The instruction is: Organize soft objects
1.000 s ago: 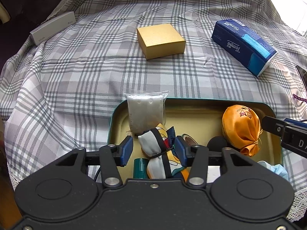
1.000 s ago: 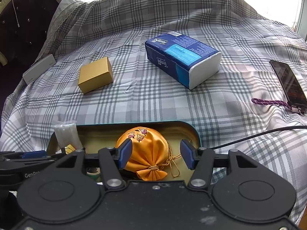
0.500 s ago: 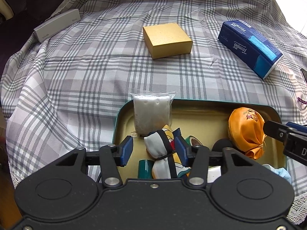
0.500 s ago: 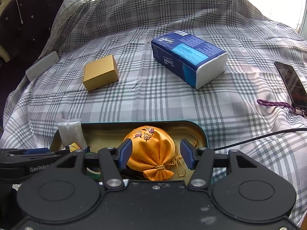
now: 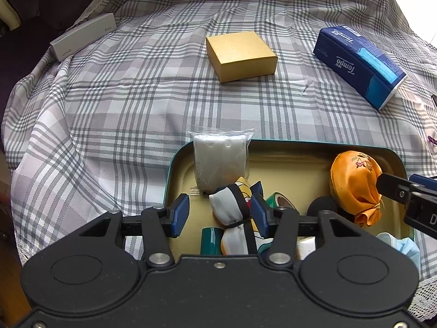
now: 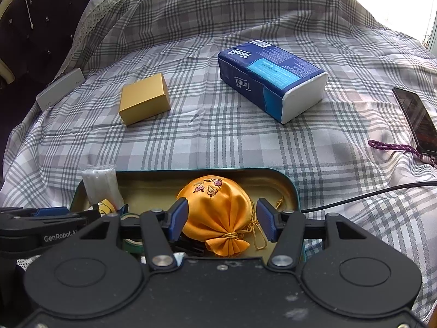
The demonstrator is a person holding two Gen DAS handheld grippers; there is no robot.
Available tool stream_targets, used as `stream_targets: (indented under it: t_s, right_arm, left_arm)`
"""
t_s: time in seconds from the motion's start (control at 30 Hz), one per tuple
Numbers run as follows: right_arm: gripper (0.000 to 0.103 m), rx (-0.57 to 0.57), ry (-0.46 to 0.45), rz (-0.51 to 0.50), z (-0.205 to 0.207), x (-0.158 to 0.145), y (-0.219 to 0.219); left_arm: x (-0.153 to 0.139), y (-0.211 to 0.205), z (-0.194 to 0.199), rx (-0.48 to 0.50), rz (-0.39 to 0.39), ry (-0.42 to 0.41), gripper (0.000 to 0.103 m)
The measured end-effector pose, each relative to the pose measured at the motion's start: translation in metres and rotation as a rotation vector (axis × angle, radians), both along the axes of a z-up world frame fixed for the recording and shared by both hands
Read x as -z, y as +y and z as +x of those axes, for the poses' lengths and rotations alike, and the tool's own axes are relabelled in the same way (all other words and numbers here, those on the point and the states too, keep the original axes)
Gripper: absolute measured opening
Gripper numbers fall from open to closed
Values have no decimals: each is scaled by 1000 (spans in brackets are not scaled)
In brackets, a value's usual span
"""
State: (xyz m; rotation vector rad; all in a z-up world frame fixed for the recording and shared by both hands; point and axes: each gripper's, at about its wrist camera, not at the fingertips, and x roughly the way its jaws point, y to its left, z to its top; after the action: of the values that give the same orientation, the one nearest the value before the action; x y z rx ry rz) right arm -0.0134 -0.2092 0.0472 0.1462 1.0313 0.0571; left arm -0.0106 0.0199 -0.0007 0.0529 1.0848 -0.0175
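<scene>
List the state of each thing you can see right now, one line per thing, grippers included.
left gripper: open, fingers either side of the patterned cloth bundle
right gripper: open, fingers flanking the orange satin pouch
orange satin pouch: tied shut, in the tin tray
gold box: closed
tissue pack: sealed, lying flat
phone: screen dark

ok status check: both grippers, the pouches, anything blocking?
Left gripper open, straddling the patterned pouch. Right gripper open around the orange satin pouch. Both pouches in the tin tray. Clear plastic packet crowds the patterned one.
</scene>
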Motion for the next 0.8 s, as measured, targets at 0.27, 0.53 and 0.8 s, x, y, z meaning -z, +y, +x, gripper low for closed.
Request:
stream_targets:
  t_s: [0.27, 0.53, 0.8]
  right_arm:
    - [55, 2, 5, -4, -2, 3, -1]
    - [55, 7, 15, -13, -3, 6, -2]
    - [55, 19, 22, -21, -5, 7, -3]
  left_arm:
    - [0, 0, -1, -6, 10, -6, 50]
    - [-2, -1, -5, -7, 35, -25, 50]
    - [-2, -3, -7, 2, 45, -34, 50]
